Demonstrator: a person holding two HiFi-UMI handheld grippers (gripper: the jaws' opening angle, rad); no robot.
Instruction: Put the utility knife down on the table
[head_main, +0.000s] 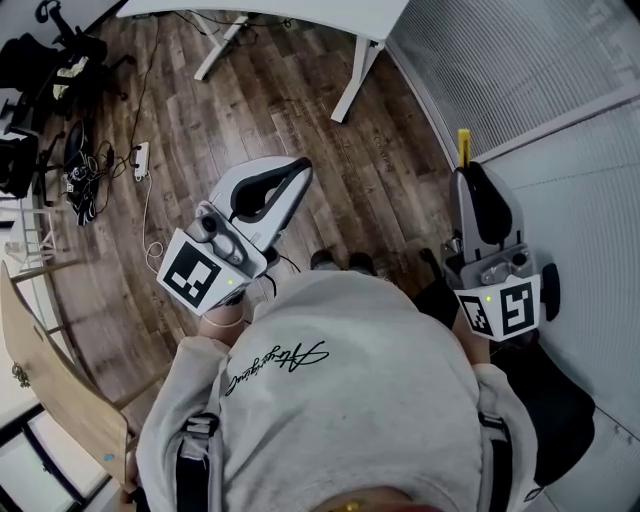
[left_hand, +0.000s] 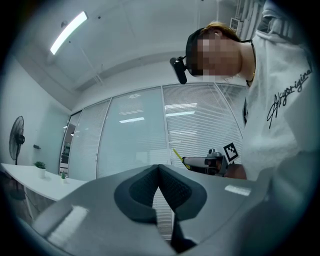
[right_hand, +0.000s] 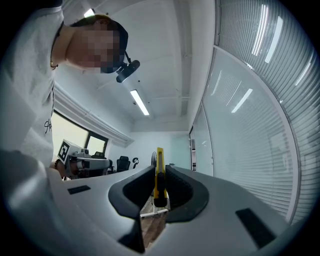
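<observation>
A yellow utility knife (right_hand: 159, 172) stands on edge between the dark pads of my right gripper (right_hand: 159, 167), which is shut on it. In the head view its yellow tip (head_main: 463, 144) sticks out past the right gripper (head_main: 468, 172), held at waist height close to the glass wall. My left gripper (head_main: 298, 168) is held over the wooden floor at the left, its jaws together with nothing in them (left_hand: 159, 168). The left gripper view also catches the right gripper (left_hand: 207, 162) with the knife (left_hand: 177, 154). A person in a white shirt (head_main: 340, 390) holds both.
A white table (head_main: 300, 14) on white legs (head_main: 355, 75) stands at the far side. A glass wall with blinds (head_main: 530, 80) runs along the right. A power strip with cables (head_main: 141, 160) lies on the floor (head_main: 300, 110), near office chairs (head_main: 35, 60). A wooden board (head_main: 50, 370) is at the lower left.
</observation>
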